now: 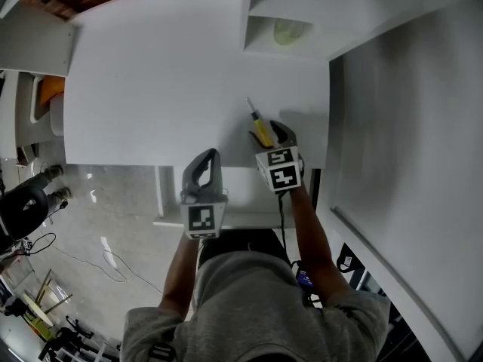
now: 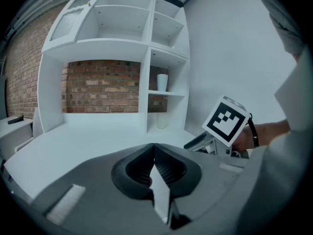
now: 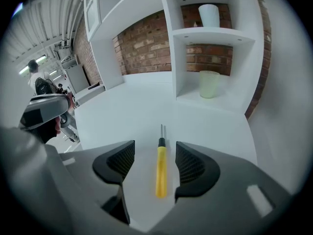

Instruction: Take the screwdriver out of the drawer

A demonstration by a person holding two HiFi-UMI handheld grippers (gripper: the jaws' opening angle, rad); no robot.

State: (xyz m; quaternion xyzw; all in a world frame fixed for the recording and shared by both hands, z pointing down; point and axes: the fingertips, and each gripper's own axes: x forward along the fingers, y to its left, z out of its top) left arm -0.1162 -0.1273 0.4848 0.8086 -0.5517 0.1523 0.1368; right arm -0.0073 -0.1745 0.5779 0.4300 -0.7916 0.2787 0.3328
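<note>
Raise grey right gripper straight up, jaws spread wide around, not touching, slim yellow-handled screwdriver lying flat on white desktop; avoid nudging it. Hold grey left gripper, jaws clenched and empty, aside.

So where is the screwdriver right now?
Right gripper view: the screwdriver lies on the white countertop between the open right tongs, touching neither jaw.

screwdriver: glossy yellow plastic handle, dark collar, bare metal shaft | tabletop under the screwdriver: smooth matt white | pads of my right gripper, flanking the screwdriver: matt dark grey, ribbed | brick wall beyond the screwdriver: rough red | cup beyond the screwdriver: pale, translucent, plastic-looking
</note>
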